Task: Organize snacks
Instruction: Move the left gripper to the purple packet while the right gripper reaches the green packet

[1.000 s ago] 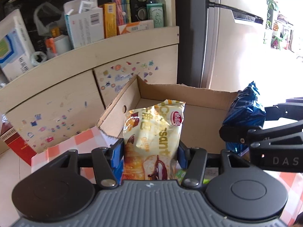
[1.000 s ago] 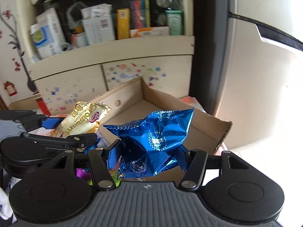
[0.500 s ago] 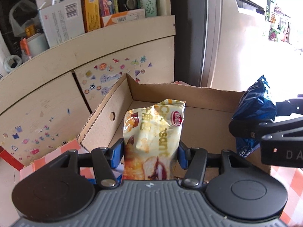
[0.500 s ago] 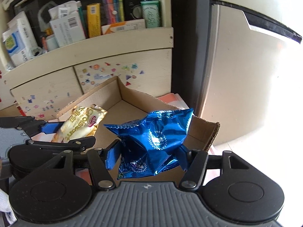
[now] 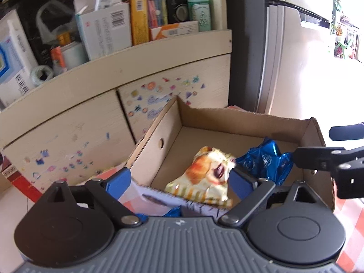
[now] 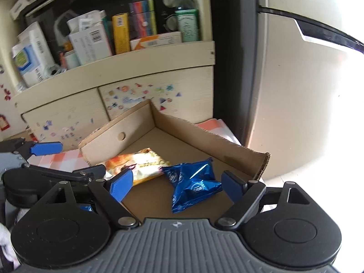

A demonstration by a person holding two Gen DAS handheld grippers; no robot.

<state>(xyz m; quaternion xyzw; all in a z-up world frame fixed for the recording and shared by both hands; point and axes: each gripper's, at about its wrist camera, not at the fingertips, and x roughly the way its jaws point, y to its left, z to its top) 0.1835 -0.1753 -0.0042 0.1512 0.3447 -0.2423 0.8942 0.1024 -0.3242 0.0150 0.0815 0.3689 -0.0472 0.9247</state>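
An open cardboard box (image 5: 154, 150) (image 6: 204, 141) stands on the checked cloth. A yellow croissant pack (image 5: 204, 175) (image 6: 136, 161) lies loose on its floor, and a blue foil pack (image 5: 264, 161) (image 6: 193, 182) rests beside it to the right. My left gripper (image 5: 179, 182) hovers over the box's near-left corner, its jaws opening, pads off the croissant pack. My right gripper (image 6: 177, 186) hangs over the near edge, jaws opening too, with the blue pack lying free below the gap. The right gripper's black fingers (image 5: 318, 161) show at the left view's right side.
Behind the box stands a cream cabinet (image 5: 113, 104) with stickers, its shelf crowded with cartons and a green bottle (image 6: 186, 25). A fridge door (image 6: 295, 102) rises at the right. Orange-checked cloth (image 6: 66, 159) covers the table. Another blue packet (image 5: 173, 211) peeks under the left gripper.
Both grippers have opened. The croissant pack and the blue pack have dropped out of them onto the box floor. The left gripper moved in over the box.
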